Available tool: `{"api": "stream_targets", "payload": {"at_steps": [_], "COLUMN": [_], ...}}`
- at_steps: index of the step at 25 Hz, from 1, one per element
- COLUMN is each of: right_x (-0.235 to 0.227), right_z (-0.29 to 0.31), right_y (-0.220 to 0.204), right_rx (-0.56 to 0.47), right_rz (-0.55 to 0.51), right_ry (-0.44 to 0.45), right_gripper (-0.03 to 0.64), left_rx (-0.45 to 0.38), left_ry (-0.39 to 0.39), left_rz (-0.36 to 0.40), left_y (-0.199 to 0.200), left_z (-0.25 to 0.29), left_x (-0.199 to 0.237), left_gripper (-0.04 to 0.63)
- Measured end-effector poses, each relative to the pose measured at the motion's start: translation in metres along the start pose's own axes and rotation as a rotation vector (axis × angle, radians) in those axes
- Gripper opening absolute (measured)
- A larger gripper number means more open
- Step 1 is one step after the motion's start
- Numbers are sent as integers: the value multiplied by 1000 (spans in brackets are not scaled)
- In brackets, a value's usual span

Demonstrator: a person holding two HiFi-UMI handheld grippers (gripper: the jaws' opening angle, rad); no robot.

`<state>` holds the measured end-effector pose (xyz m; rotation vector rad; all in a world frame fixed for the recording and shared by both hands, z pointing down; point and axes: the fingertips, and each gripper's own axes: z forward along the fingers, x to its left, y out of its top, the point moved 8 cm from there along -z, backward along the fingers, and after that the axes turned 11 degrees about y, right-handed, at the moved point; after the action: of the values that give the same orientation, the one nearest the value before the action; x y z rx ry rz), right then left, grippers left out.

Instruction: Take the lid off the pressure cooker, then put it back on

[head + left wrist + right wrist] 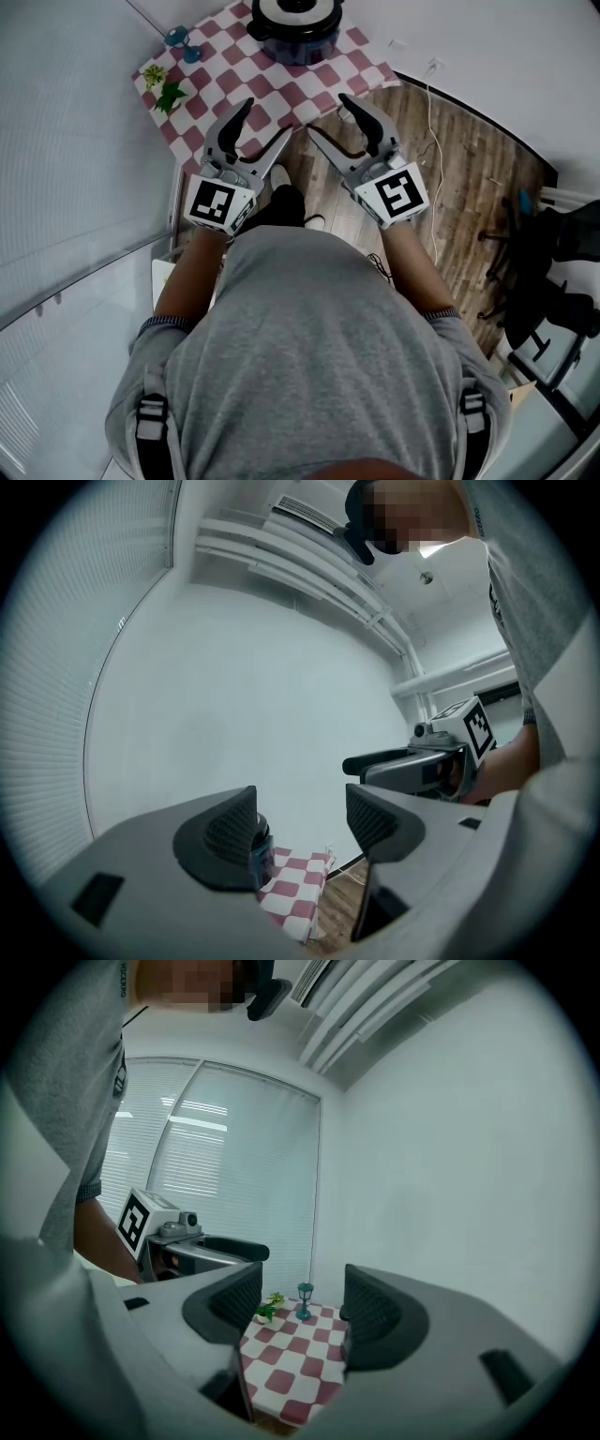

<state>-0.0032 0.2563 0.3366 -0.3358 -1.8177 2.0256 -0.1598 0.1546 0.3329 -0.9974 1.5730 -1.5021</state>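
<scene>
1. The person's grey-shirted shoulders (319, 356) fill the foreground, above a brown wooden floor (469, 178).
2. A small teal lamp ornament (180, 42) and a green toy plant (167, 92) sit on the red-and-white checked table (234, 70).
3. The dark blue pressure cooker (298, 39), lid on, stands at its far edge.
4. The left gripper (265, 117) and right gripper (328, 113) hover at the near edge with jaws wide apart, both empty.

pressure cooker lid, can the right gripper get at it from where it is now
Probably yes, once it moves forward: the right gripper is open and empty, and nothing stands between it and the lid.
</scene>
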Motion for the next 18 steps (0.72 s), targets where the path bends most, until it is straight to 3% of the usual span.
{"api": "stream_targets", "payload": {"at_steps": [7, 12, 18], "right_x": [-43, -68, -88], "right_z": [42, 76, 109], "right_y": [2, 9, 5], "right_rx": [25, -12, 59], "right_rz": [-9, -16, -13], "right_ry": [-7, -15, -7], "right_gripper": [281, 281, 279], "left_rx": [-5, -2, 3], "left_ry": [-21, -16, -11], "left_rz": [1, 1, -7], "left_y": [-7, -9, -9], "left_z": [45, 69, 88], "left_x": [41, 72, 107], "left_gripper": [313, 313, 313]}}
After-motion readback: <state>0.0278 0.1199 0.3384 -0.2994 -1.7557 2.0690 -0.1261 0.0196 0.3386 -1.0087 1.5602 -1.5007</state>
